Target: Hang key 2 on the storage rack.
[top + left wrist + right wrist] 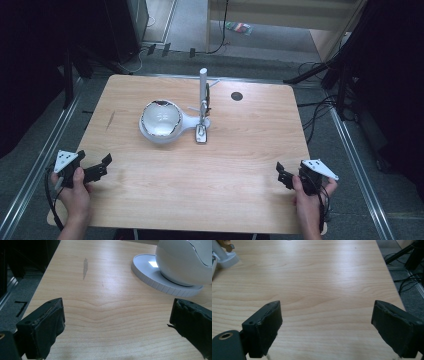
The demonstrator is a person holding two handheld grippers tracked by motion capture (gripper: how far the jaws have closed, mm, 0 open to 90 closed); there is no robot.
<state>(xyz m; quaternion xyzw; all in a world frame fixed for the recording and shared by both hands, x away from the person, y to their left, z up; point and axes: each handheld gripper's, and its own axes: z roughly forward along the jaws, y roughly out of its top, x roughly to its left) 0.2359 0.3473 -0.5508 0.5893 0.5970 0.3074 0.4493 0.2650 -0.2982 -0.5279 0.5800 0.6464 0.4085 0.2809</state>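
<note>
Wooden table (240, 170), white dome device (161, 121), upright stand (203, 100)

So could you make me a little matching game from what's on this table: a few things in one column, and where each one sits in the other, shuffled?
Things:
1. white egg-shaped appliance
2. white upright post
3. left claw
4. right claw
5. small dark round hole

Places:
A. near right corner of the table, jaws apart
B. far side of the table, right of the post
C. middle of the table, on a round base
D. near left corner, jaws apart
E. standing just right of the egg-shaped appliance

Pairs: 1-C, 2-E, 3-D, 4-A, 5-B
</note>
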